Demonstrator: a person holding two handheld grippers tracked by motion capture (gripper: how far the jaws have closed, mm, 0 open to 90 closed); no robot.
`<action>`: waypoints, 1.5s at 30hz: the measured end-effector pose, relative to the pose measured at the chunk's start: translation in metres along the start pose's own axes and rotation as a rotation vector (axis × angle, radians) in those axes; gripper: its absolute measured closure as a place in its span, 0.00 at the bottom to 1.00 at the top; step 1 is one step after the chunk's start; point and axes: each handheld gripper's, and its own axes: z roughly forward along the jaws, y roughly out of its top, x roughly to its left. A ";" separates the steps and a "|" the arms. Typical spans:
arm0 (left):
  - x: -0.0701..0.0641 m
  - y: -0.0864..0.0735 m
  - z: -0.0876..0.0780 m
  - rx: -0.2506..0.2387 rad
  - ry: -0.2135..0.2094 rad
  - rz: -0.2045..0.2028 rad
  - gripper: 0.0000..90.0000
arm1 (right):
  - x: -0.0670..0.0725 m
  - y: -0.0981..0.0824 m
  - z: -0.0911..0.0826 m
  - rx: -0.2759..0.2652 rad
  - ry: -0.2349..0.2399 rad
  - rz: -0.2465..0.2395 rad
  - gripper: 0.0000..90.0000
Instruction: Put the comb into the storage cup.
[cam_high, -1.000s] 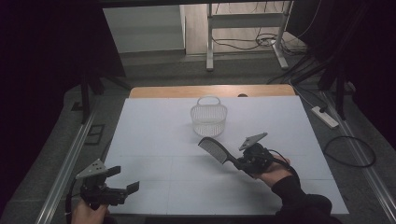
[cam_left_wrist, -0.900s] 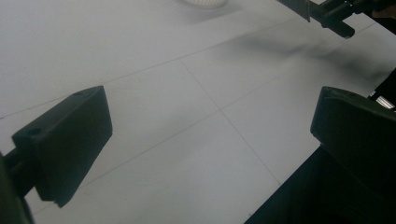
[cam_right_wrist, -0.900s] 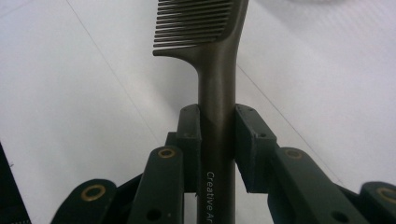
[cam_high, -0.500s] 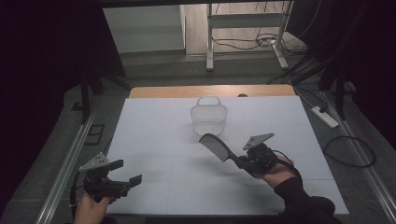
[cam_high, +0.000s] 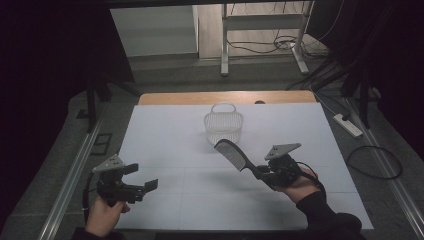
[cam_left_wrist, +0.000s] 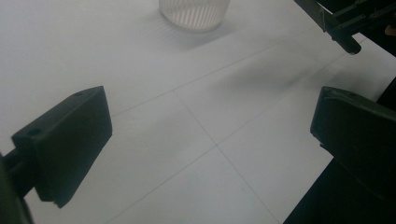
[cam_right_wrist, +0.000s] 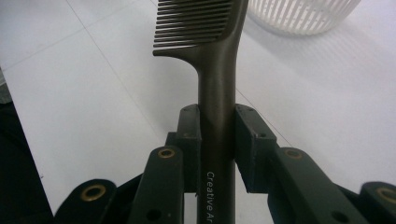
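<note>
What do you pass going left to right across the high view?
Left gripper → basket → comb → right gripper, shut on the comb's handle → power strip on the floor.

In your right gripper view, the dark plastic comb with fine teeth is cut off by the top edge, so its full tooth row cannot be told. Its handle lettering runs off the bottom edge after "Creative Ar". The white slatted plastic basket shows its lower wall alone there. In your left gripper view, the basket is likewise cropped at the top, and the comb handle's end enters from the upper right corner.
</note>
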 end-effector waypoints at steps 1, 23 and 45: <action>0.000 0.003 0.002 0.005 -0.005 0.002 0.00 | 0.000 -0.001 -0.002 -0.005 -0.003 -0.001 0.80; -0.009 0.040 0.027 -0.009 -0.095 0.045 0.00 | 0.000 -0.008 -0.017 -0.080 -0.059 0.002 0.80; -0.022 0.081 0.059 -0.016 -0.172 0.084 0.00 | 0.003 -0.005 -0.023 -0.136 -0.089 -0.020 0.80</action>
